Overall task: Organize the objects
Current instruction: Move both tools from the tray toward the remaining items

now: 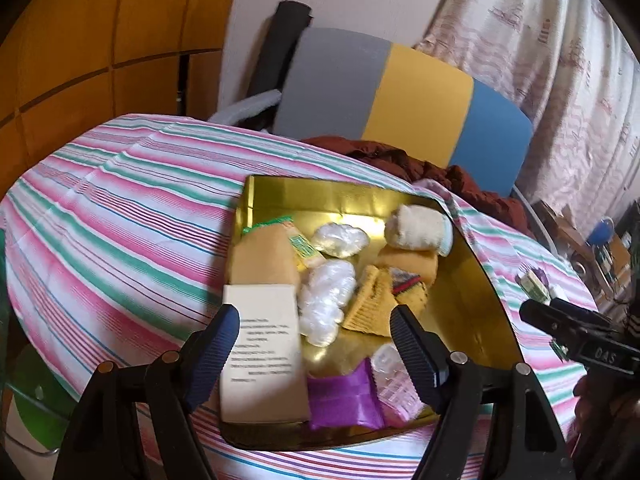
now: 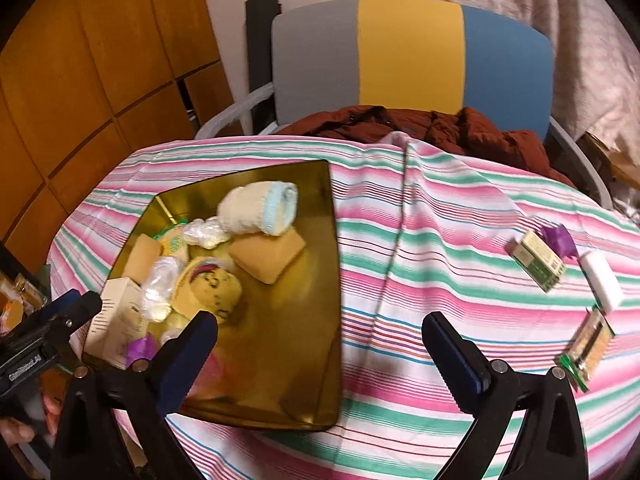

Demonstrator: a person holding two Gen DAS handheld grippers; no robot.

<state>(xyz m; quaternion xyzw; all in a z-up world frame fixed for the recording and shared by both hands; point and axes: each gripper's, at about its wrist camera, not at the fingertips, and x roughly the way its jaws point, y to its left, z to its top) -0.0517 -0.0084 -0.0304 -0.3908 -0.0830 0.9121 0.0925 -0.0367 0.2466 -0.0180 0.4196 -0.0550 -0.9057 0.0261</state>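
Gold tray (image 1: 480,280): it lies on the striped surface (image 1: 120,208), right below and ahead of your left tongs (image 1: 316,344) and ahead-left of your right tongs (image 2: 320,344).
Tray contents: a rolled cream sock (image 2: 260,208) at the far end, a tan pad (image 2: 266,254) beside it, two clear plastic bundles (image 1: 326,296), a white printed box (image 1: 262,356) by your left tongs' left finger, a purple packet (image 1: 344,400) nearest you.
Loose items: a small green-and-cream box (image 2: 538,260), a purple piece (image 2: 558,240) touching its far end, a white block (image 2: 602,284) and a green-edged flat pack (image 2: 588,348) lie on the cloth ahead-right of your right tongs, well apart from the tray.
Left tongs: your fingers stand spread wide with nothing between them, over the tray's near end.
Right tongs: your fingers gape just as wide and empty, over bare cloth just right of the tray.
Beyond: a grey, yellow and blue chair (image 2: 408,52) with a rust-brown garment (image 2: 460,128) stands past the surface's far edge.
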